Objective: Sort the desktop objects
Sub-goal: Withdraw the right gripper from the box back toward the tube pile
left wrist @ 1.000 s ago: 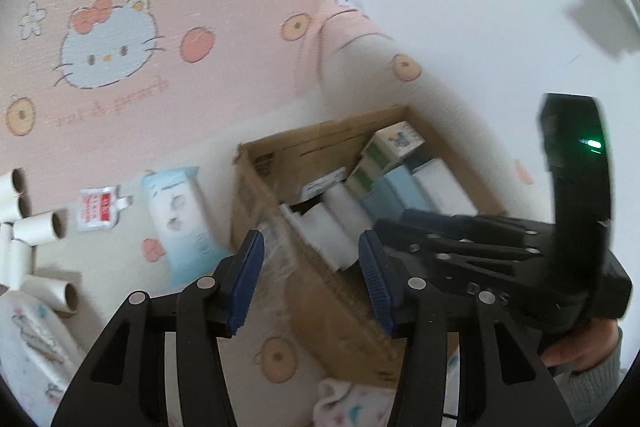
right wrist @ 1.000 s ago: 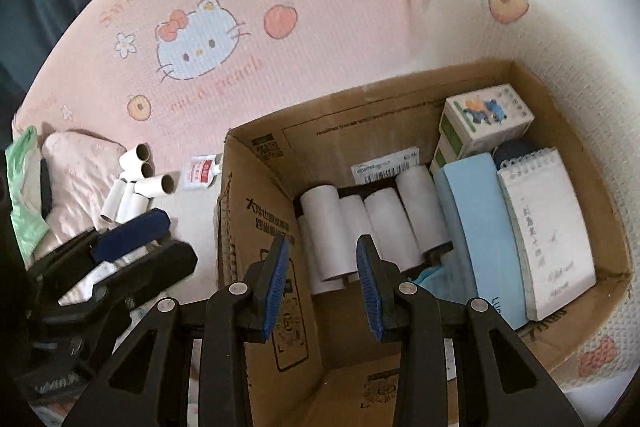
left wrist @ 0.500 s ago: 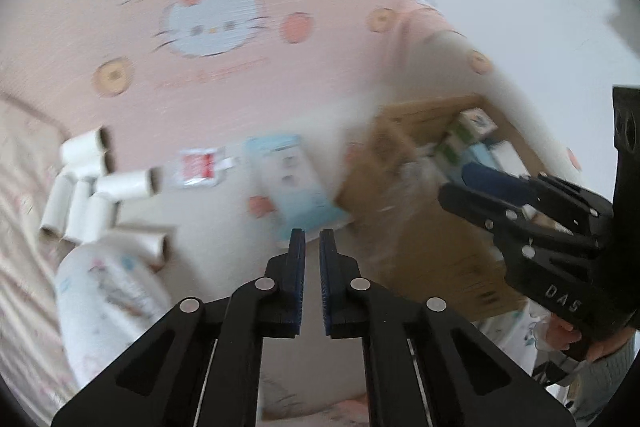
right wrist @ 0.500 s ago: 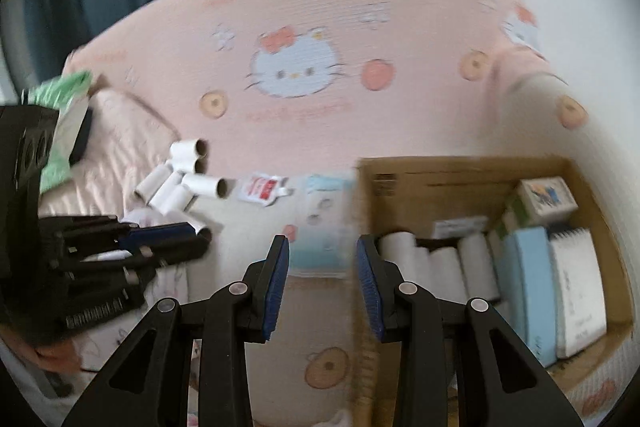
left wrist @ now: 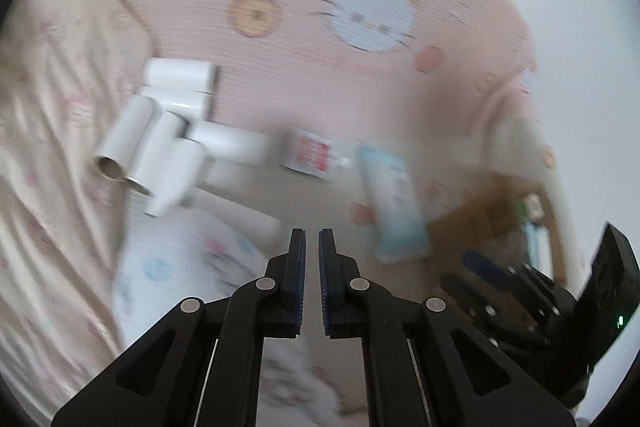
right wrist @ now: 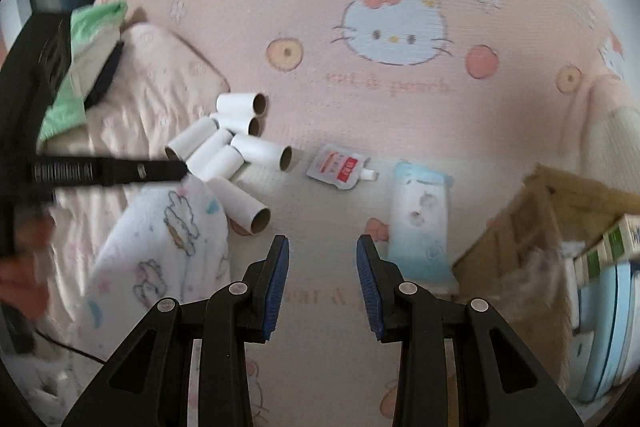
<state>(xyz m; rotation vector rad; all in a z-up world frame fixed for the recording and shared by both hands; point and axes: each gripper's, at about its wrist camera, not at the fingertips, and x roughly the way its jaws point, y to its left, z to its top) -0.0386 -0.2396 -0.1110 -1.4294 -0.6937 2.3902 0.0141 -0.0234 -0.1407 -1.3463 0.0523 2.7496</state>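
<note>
Several white paper tubes (right wrist: 232, 151) lie in a heap on the pink bed; they also show blurred in the left wrist view (left wrist: 168, 131). A red and white sachet (right wrist: 340, 169) and a light blue wipes pack (right wrist: 418, 219) lie to their right. The cardboard box (right wrist: 532, 227) with sorted items stands at the far right. My left gripper (left wrist: 312, 247) is shut and empty, above a white patterned cloth (left wrist: 180, 267). My right gripper (right wrist: 322, 267) is open and empty, over the bed between the tubes and the wipes pack.
A white cloth with cartoon prints (right wrist: 160, 259) lies below the tubes. A pink pillow (right wrist: 160, 75) and a green item (right wrist: 80, 67) sit at the left. The left gripper (right wrist: 176, 169) shows sideways by the tubes in the right wrist view.
Both grippers have swung left, away from the cardboard box towards the paper tubes. The left gripper went from open to shut. The right gripper stayed open.
</note>
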